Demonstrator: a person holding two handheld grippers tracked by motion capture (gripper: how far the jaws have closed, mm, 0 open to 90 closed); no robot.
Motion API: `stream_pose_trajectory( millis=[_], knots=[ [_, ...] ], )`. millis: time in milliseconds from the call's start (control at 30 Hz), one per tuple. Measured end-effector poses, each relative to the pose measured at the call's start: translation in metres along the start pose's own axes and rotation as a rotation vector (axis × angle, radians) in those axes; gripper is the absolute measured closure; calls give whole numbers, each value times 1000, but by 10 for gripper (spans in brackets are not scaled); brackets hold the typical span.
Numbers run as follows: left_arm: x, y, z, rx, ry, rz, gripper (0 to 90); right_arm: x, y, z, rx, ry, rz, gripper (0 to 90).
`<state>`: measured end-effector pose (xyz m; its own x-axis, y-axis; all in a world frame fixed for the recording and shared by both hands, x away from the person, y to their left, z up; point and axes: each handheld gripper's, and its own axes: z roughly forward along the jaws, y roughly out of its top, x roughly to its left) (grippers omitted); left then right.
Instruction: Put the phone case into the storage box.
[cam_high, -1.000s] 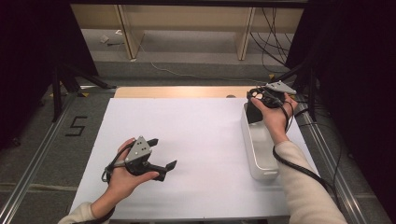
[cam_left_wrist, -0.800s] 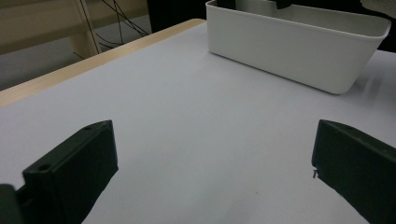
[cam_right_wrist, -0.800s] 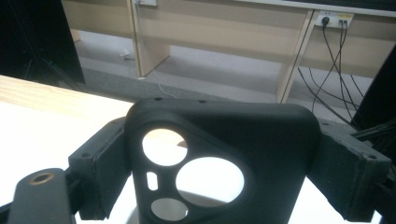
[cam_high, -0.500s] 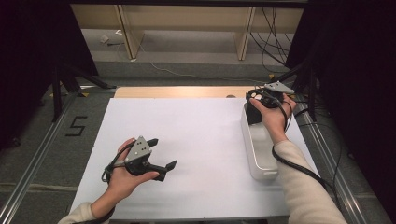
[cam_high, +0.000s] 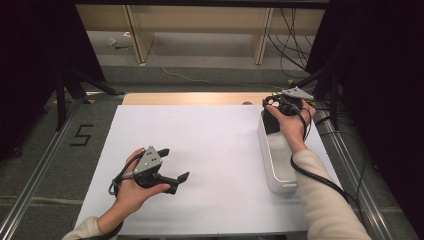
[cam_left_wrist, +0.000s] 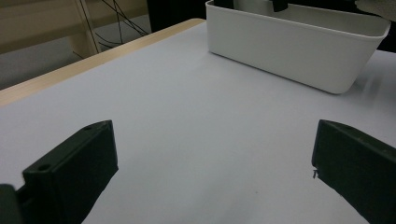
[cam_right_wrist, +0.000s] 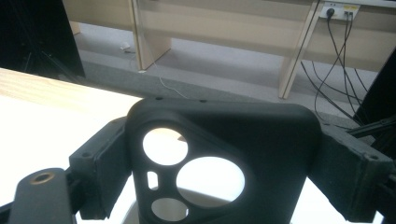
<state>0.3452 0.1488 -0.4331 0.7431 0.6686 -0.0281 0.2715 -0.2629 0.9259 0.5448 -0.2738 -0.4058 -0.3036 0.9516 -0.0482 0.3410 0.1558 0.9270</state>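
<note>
Gripping a black rubbery phone case (cam_right_wrist: 224, 163) with round camera holes, the right gripper (cam_high: 281, 106) hovers over the white plastic bin (cam_high: 278, 165) near the counter's far right corner; the left gripper (cam_high: 172, 165) rests open-jawed near the counter's near edge.

A black numeral "5" (cam_high: 81, 135) is marked on the grey floor (cam_high: 45, 150), just left of the table's (cam_high: 200, 98) far-left corner in the high view. No other writing, label or brand can be read.

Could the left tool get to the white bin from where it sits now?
Probably yes. The left tool rests open with bare white tabletop between it and the white bin. The right tool holds a black phone case over the bin's far end.
</note>
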Motion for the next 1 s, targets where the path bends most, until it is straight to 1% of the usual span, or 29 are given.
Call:
stream_pose_trajectory(
  millis=[733, 933, 1000],
  knots=[
    [0, 0, 1, 4, -1, 4, 0, 2, 2, 6, 12, -11, -1, 136],
    [0, 0, 1, 4, -5, 3, 0, 2, 0, 7, 36, -6, -13, 108],
    [0, 0, 1, 4, -3, 3, 0, 2, -1, 8, 33, -10, -17, 94]
  ],
)
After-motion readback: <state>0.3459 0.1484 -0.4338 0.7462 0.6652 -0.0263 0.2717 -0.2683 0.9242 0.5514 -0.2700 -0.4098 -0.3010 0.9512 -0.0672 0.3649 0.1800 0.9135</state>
